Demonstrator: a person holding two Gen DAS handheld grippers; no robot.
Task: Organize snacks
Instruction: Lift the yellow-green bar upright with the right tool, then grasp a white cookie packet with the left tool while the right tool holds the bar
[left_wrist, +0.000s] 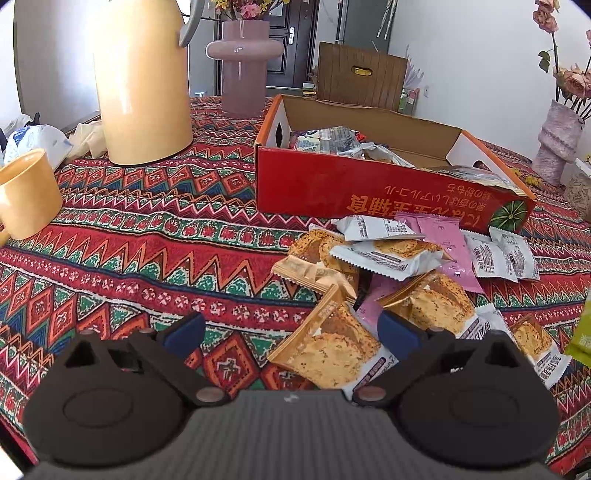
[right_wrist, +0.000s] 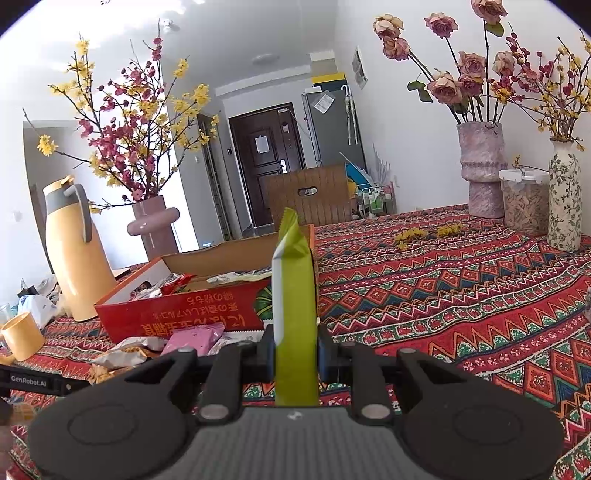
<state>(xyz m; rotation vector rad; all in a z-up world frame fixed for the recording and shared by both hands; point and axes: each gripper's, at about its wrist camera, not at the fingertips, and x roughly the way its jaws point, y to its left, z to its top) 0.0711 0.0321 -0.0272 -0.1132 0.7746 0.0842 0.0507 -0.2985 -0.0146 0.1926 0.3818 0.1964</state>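
A red cardboard box (left_wrist: 325, 181) with several snack packs inside stands on the patterned tablecloth; it also shows in the right wrist view (right_wrist: 184, 314). A pile of snack packets (left_wrist: 399, 266), orange, white and pink, lies in front of it. My left gripper (left_wrist: 291, 332) is open, low over the cloth, with an orange cracker packet (left_wrist: 332, 343) between its fingers, untouched. My right gripper (right_wrist: 295, 347) is shut on a green snack packet (right_wrist: 295, 295), held upright above the table, right of the box. The packet's edge shows in the left wrist view (left_wrist: 581, 332).
A yellow thermos jug (left_wrist: 142, 81), a yellow mug (left_wrist: 26, 195) and a pink vase (left_wrist: 243, 62) stand left of the box. Flower vases (right_wrist: 482, 170) and a lidded jar (right_wrist: 524, 199) stand at the far right. A wooden chair back (left_wrist: 360, 75) is behind the table.
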